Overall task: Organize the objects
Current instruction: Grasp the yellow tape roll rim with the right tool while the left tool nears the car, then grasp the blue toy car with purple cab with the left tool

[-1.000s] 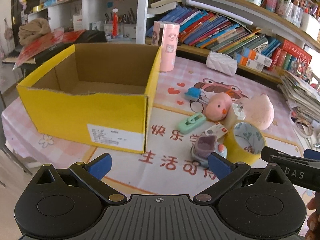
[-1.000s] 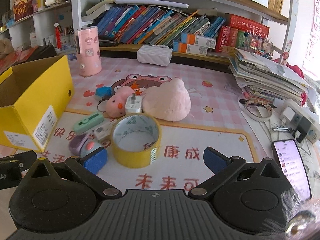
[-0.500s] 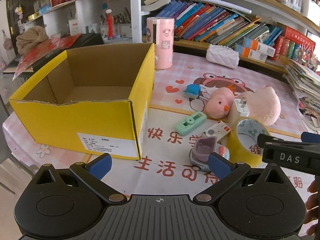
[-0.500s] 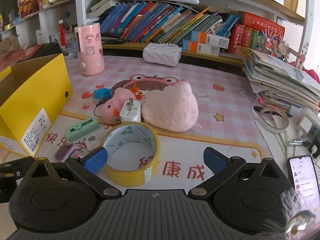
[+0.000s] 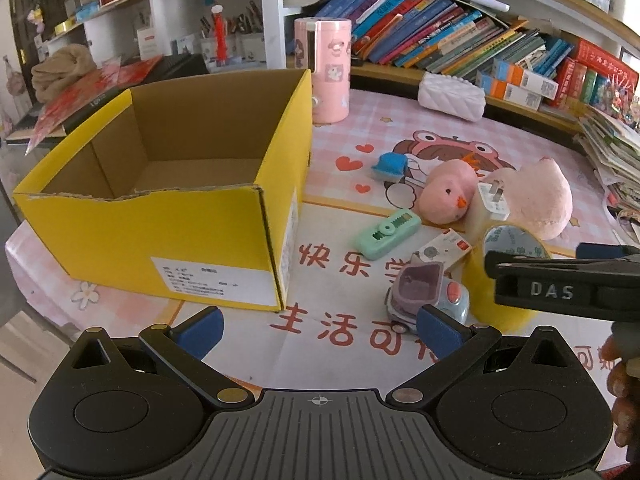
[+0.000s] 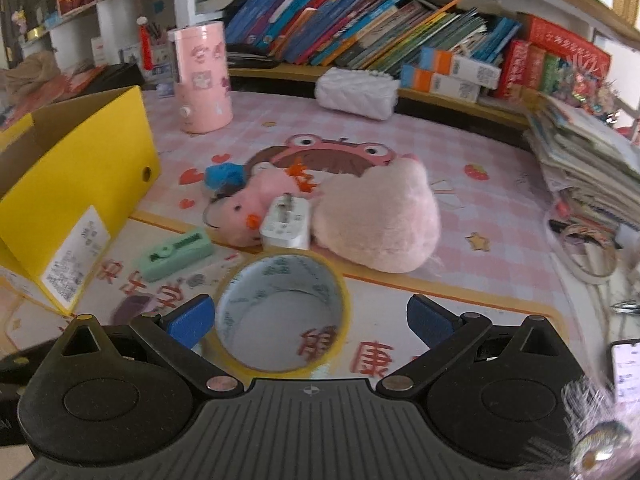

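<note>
While both sit wide open | right gripper (image 6: pixel 308 318) straddles yellow tape roll (image 6: pixel 280 312), gripping nothing | left gripper (image 5: pixel 320 326) empty near yellow box (image 5: pixel 160 216)

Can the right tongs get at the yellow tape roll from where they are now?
Probably yes. The right tongs are open, and the yellow tape roll stands on the mat right between the fingers, nearer the left one. Nothing blocks it; the white charger sits behind.
</note>
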Tool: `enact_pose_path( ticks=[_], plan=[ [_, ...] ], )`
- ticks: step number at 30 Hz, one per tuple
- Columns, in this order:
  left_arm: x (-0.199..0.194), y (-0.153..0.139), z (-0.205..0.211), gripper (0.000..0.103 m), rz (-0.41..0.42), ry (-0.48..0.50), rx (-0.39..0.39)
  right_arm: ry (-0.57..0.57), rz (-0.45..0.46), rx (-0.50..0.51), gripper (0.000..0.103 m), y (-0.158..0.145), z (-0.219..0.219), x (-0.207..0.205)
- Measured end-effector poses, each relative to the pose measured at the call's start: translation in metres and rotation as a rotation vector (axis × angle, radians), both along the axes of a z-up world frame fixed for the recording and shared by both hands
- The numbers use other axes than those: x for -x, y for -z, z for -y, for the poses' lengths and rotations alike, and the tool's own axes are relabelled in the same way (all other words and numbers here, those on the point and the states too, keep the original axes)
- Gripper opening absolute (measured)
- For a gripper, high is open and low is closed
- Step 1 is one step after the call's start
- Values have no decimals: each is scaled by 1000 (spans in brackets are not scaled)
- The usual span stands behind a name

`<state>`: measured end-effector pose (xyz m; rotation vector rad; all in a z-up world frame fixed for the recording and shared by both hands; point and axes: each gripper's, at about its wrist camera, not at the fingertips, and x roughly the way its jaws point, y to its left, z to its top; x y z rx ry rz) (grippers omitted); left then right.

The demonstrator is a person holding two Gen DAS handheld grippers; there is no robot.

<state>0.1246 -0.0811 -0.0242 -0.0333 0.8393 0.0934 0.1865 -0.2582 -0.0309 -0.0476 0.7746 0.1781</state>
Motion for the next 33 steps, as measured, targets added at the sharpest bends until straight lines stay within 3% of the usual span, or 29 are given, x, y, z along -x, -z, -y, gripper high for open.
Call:
enact_pose_path(
  ticks=[9,12,14,16,22,28,33],
  plan=[
    [2,0,-3,103,-4,-7,-14,-27,-45,73,103,16,-18,-14],
    [2,-1,0,103,3,15,-14,-26,-74,75,95,19,-17,-19],
    [1,-1,3,103,6,30,-10,-32,-84,54,83,18,-14,-20],
    [1,-1,5,103,5,42,-6,-19,-95,47,83,16,-11,-18],
    [-5,1,18,103,5,85,23,16,-34,-23,82,-4,10,-6],
    [-11,3,36,103,10,140,39,52,56,-5,82,-25,35,11],
    [-17,8,42,103,-1,130,52,79,58,10,82,-26,52,20]
  ],
)
